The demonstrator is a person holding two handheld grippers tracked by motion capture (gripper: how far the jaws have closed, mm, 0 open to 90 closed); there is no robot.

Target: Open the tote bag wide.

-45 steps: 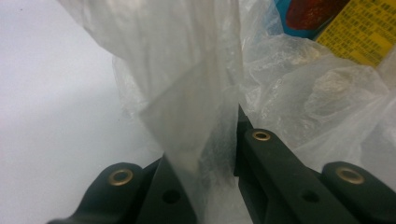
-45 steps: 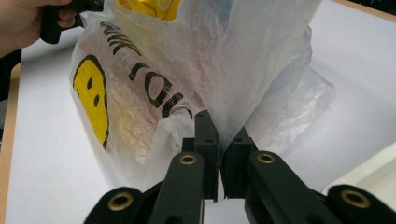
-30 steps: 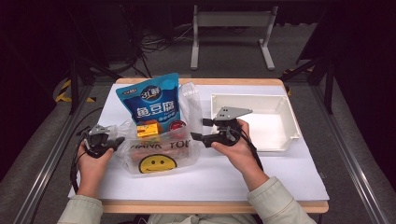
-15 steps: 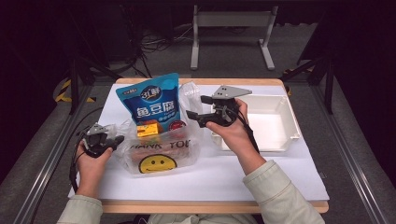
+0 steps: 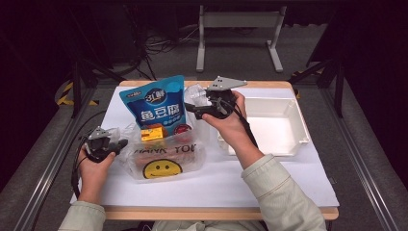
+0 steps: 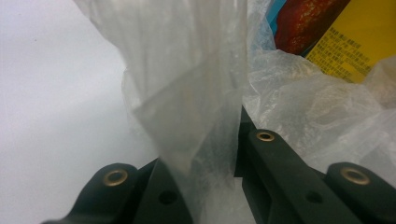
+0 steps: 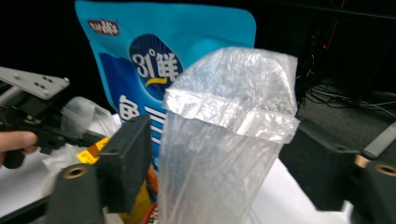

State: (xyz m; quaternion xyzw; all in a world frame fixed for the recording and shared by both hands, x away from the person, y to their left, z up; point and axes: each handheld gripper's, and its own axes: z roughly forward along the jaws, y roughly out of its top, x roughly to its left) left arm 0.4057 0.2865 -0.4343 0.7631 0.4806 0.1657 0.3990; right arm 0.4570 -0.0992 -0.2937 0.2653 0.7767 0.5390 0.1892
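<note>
My left claw (image 6: 201, 186) is clamped on the plastic bag's (image 5: 163, 159) near-left handle, my right claw (image 7: 219, 163) open around its far-right handle, snack pouch (image 5: 159, 108) inside.

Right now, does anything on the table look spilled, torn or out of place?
Nothing spilled or torn that I can see. The blue snack pouch sticks up out of the clear plastic bag, whose handles are pulled apart by the left gripper and right gripper. The white tray sits alongside.
</note>
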